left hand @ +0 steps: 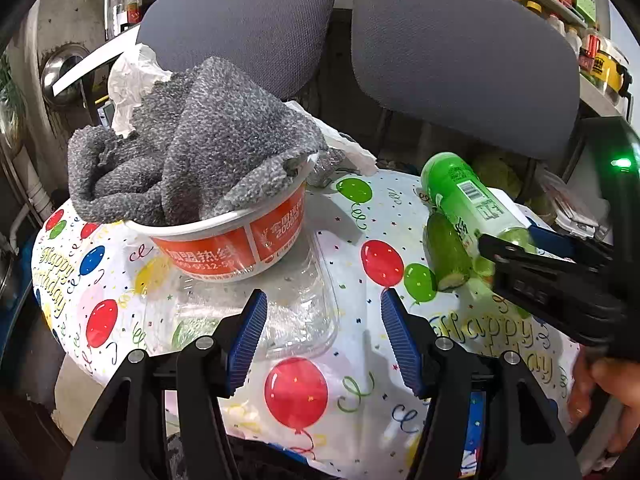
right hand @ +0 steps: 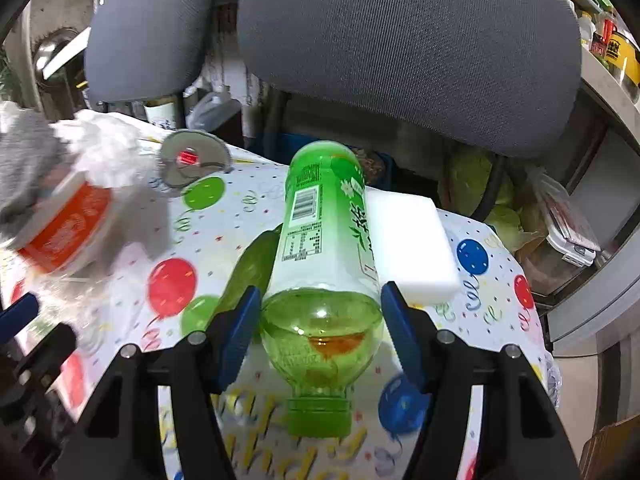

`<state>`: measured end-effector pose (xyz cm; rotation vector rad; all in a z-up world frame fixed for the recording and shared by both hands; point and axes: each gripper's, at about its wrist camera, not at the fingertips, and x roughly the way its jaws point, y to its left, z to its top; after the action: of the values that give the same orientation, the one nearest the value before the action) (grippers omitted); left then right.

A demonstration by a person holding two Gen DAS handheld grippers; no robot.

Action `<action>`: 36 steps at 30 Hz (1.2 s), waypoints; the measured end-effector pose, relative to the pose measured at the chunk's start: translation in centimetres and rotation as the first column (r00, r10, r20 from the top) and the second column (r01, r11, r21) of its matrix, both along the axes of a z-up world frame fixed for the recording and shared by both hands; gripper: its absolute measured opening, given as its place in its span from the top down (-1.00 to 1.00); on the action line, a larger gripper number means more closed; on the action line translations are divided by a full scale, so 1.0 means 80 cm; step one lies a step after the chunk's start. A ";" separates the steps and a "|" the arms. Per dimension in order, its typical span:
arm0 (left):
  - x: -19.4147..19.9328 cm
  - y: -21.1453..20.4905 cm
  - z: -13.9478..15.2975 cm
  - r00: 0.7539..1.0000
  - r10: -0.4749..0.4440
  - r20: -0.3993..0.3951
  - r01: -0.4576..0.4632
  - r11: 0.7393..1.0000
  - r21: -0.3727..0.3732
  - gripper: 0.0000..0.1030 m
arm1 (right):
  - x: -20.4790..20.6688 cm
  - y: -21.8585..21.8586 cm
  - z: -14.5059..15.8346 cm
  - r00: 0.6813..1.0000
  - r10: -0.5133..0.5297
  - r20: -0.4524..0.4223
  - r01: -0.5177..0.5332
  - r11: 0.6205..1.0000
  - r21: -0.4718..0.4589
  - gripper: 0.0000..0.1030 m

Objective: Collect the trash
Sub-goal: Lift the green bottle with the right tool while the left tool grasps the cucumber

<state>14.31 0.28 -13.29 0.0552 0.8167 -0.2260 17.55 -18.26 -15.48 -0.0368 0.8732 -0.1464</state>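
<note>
A green plastic bottle [right hand: 324, 248] lies on the balloon-print tablecloth [right hand: 208, 224], cap toward the camera. My right gripper [right hand: 316, 320] straddles its shoulder with the blue pads at both sides, jaws wide apart; the bottle also shows in the left wrist view [left hand: 468, 196]. A cucumber piece [left hand: 446, 256] lies beside the bottle. My left gripper [left hand: 324, 328] is open and empty, just above a clear plastic tray [left hand: 296, 312]. An orange paper bowl [left hand: 240, 236] with a grey cloth [left hand: 192, 152] in it sits on the tray's far end.
A white sponge block [right hand: 412, 248] lies right of the bottle. A round metal lid [right hand: 192, 160] sits at the table's far edge. White crumpled plastic [left hand: 132, 84] lies behind the bowl. Two grey chair backs [left hand: 460, 52] stand behind the table. Shelves with jars are at the right.
</note>
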 end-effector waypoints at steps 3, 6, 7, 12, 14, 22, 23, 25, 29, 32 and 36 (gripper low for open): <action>-0.008 -0.004 0.005 1.000 -0.018 0.004 0.018 1.000 -0.005 -0.18 | -0.026 -0.004 0.013 1.000 0.013 0.001 -0.013 1.000 0.014 -0.20; -0.012 -0.015 0.008 0.999 -0.047 0.007 0.047 0.999 -0.005 -0.18 | -0.061 -0.017 0.025 1.000 0.013 0.006 -0.013 0.999 0.040 -0.20; -0.011 -0.019 0.008 0.998 -0.057 0.005 0.057 0.998 -0.007 -0.18 | -0.069 -0.021 0.027 1.000 0.011 0.002 -0.011 0.999 0.048 -0.20; -0.020 -0.036 0.010 0.996 -0.091 0.000 0.091 0.996 -0.018 -0.18 | -0.103 -0.042 0.018 0.998 0.021 -0.056 -0.015 0.995 0.099 -0.21; -0.023 -0.042 0.011 0.995 -0.099 0.004 0.099 0.995 -0.017 -0.18 | -0.107 -0.045 0.010 0.997 0.029 -0.065 -0.023 0.995 0.096 -0.21; -0.032 -0.052 0.011 0.995 -0.099 0.006 0.099 0.995 -0.001 -0.18 | -0.094 -0.048 -0.014 0.999 0.014 -0.047 -0.009 0.995 0.102 -0.27; -0.032 -0.051 0.010 0.995 -0.096 0.008 0.096 0.995 -0.002 -0.18 | -0.094 -0.048 -0.016 0.999 0.011 -0.042 -0.007 0.996 0.093 -0.28; -0.032 -0.051 0.009 0.996 -0.088 0.005 0.088 0.996 -0.002 -0.18 | -0.097 -0.046 -0.015 1.000 0.010 -0.018 -0.008 0.996 0.084 -0.26; -0.036 -0.052 0.008 0.996 -0.090 0.005 0.090 0.996 0.002 -0.18 | -0.104 -0.046 -0.017 1.000 0.012 0.015 -0.013 0.997 0.077 -0.26; -0.040 -0.050 0.007 0.996 -0.090 0.002 0.090 0.996 0.002 -0.18 | -0.109 -0.046 -0.018 0.999 0.025 0.038 -0.027 0.998 0.061 -0.26; -0.045 -0.047 0.009 0.996 -0.086 0.004 0.086 0.996 0.006 -0.18 | -0.113 -0.043 -0.023 0.995 0.037 0.089 -0.040 0.999 0.031 -0.28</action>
<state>10.68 -3.48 -12.56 0.0962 0.8112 -0.3045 8.52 -21.73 -17.30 -0.0161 0.7864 -0.0969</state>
